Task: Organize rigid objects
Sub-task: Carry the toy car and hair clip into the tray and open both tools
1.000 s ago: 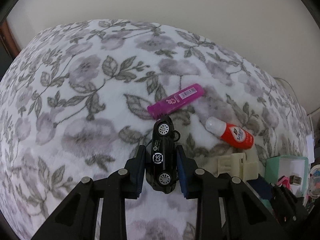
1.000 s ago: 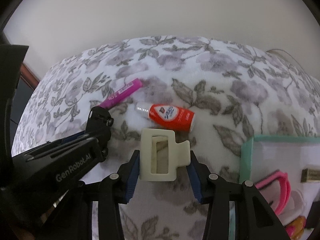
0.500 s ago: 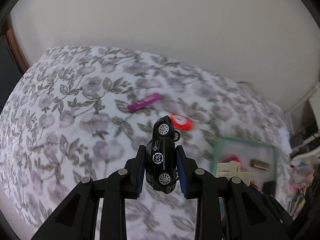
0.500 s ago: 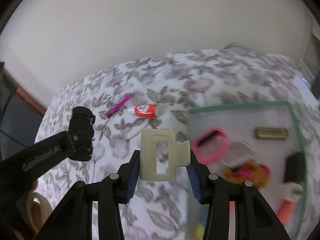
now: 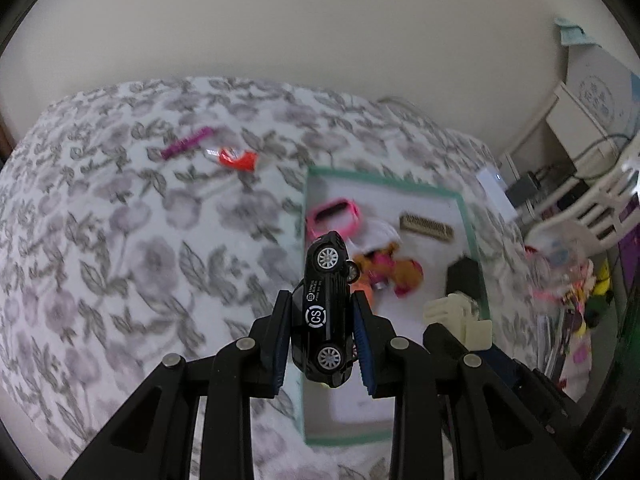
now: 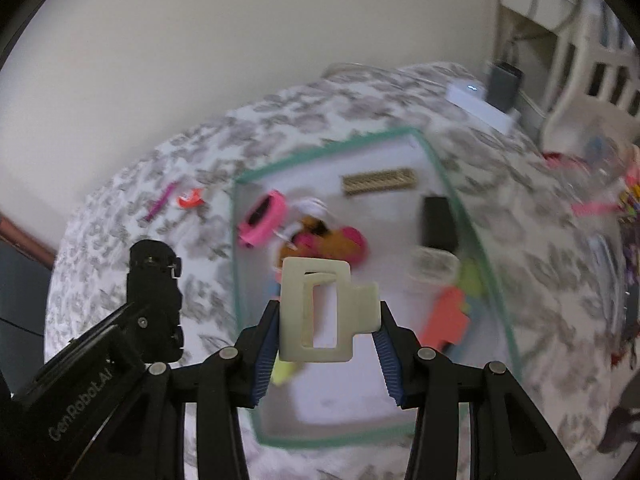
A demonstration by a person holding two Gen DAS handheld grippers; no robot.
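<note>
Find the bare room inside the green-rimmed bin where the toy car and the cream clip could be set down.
Free: the near end of the bin, between its near rim and the orange block, and the far left corner behind the pink case. Crowded: the middle, around the plush toy, and the right side by the black box.

A black toy car marked "CS", side up, is clamped in the air over the green-rimmed bin's left edge. A cream hair clip is held above the bin. A purple tube and a red bottle lie on the floral blanket.
</note>
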